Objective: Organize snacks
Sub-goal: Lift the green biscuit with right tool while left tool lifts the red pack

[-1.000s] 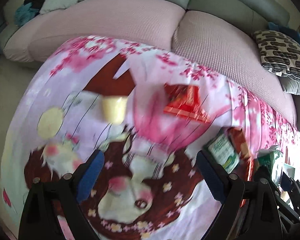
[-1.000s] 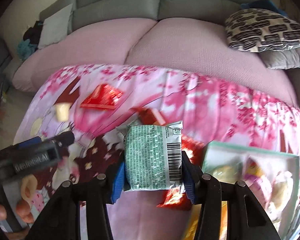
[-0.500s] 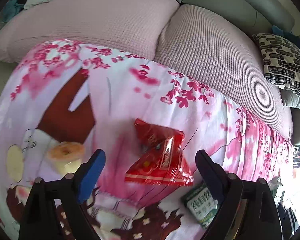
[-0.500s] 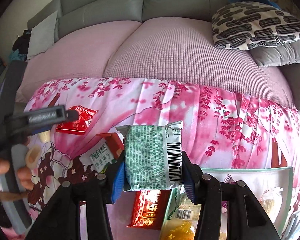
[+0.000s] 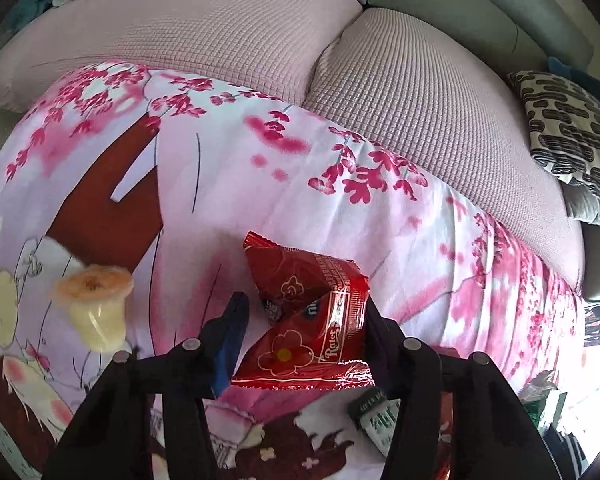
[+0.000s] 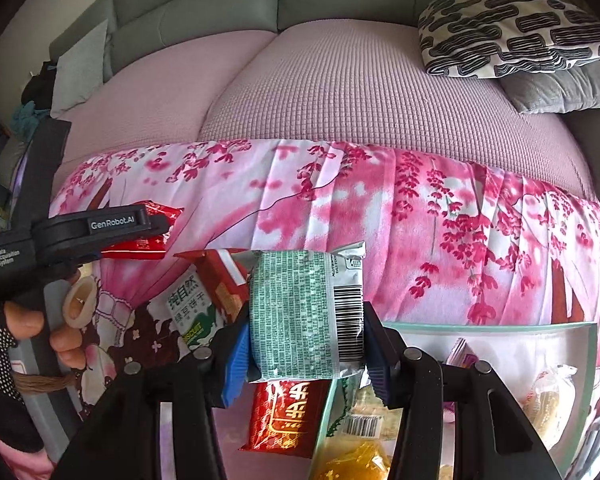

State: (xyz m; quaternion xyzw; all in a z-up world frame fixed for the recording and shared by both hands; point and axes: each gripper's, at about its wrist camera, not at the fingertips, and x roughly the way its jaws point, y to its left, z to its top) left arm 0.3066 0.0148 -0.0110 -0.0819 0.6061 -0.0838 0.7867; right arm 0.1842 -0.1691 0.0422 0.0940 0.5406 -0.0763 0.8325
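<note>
My left gripper point(image 5: 302, 330) has closed around a red snack packet point(image 5: 312, 320) that lies on the pink cartoon-print cloth point(image 5: 228, 184); its right finger touches the packet, the left finger shows a small gap. The packet and left gripper also show in the right wrist view point(image 6: 140, 236). My right gripper point(image 6: 304, 344) is shut on a green-and-white snack packet point(image 6: 304, 312), held above the edge of a pale green tray point(image 6: 500, 326) with several snacks in it.
A jelly cup point(image 5: 94, 304) stands on the cloth to the left. A green biscuit packet point(image 6: 190, 308), a red box point(image 6: 224, 276) and a red packet point(image 6: 284, 416) lie near the tray. The pink sofa point(image 6: 340, 92) with a patterned cushion point(image 6: 512, 32) lies beyond.
My left gripper moved forward to the red packet and its fingers closed in on it. My right gripper carried the green-and-white packet rightward toward the tray.
</note>
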